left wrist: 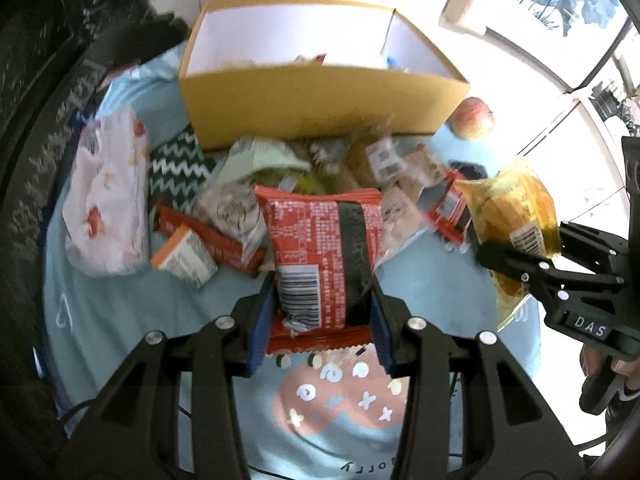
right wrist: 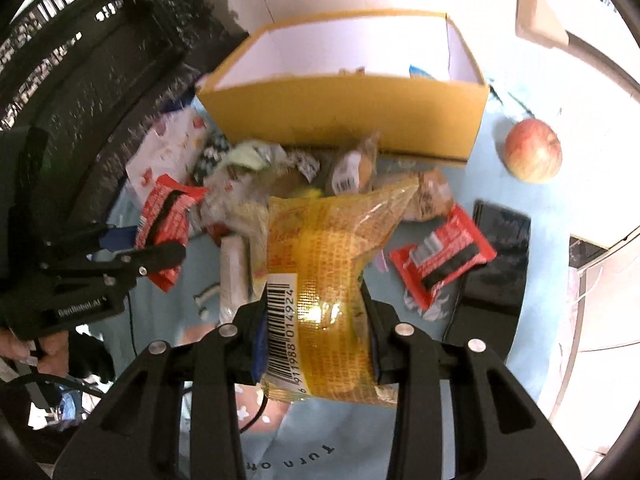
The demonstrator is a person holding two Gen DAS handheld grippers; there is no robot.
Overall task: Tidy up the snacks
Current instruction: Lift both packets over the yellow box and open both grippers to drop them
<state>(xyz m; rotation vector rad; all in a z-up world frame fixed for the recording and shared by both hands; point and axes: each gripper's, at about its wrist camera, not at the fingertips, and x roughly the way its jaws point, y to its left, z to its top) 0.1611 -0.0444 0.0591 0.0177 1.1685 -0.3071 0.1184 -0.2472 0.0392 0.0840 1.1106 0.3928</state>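
Cardboard box (left wrist: pixel 320 100) holds few snacks; left hand-held gripper (left wrist: pixel 320 312) clamps red packet (left wrist: pixel 320 248), right hand-held gripper (right wrist: pixel 316 340) yellow packet (right wrist: pixel 324 264).

Left gripper (left wrist: pixel 320 312): matte black linkage arms, silver round screws at the joints, blue pads on the fingers (left wrist: pixel 258 332). Seen at left of the right wrist view, white lettering "GenRobot.AI" on its body, bare-skinned hand (right wrist: pixel 24 350) below. Right gripper (right wrist: pixel 316 332): same black frame, silver screws, blue pads; white "DAS" marking shows at right of the left wrist view.
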